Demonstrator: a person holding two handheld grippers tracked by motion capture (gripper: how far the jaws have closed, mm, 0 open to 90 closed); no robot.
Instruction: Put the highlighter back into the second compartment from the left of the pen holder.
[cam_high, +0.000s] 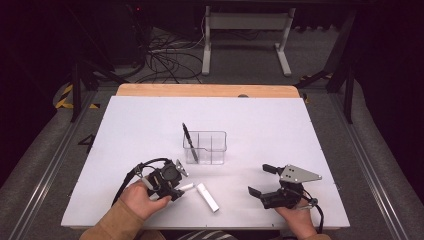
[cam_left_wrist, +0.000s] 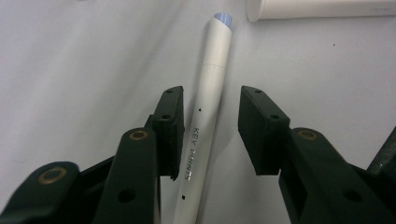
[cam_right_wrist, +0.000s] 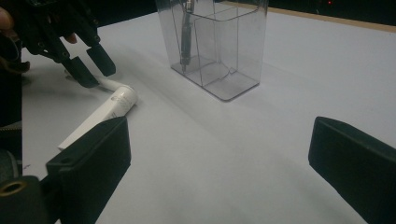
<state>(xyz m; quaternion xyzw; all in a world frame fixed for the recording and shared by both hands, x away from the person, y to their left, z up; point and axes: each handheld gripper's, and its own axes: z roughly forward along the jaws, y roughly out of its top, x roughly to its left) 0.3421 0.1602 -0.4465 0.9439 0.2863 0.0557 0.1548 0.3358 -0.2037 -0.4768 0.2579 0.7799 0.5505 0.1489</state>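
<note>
Left gripper view: left gripper (cam_left_wrist: 210, 126) jaws spread astride white pen (cam_left_wrist: 205, 135), seemingly untouched; right gripper (cam_high: 267, 182) jaws wide apart.

A grey carpeted floor (cam_high: 310, 55) beyond the tongs carries tangled black cables (cam_high: 167, 62) and a white metal table frame (cam_high: 245, 30).

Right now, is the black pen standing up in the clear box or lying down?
Standing up, leaning: the black pen rests inside the clear box, its top poking above the rim.
</note>
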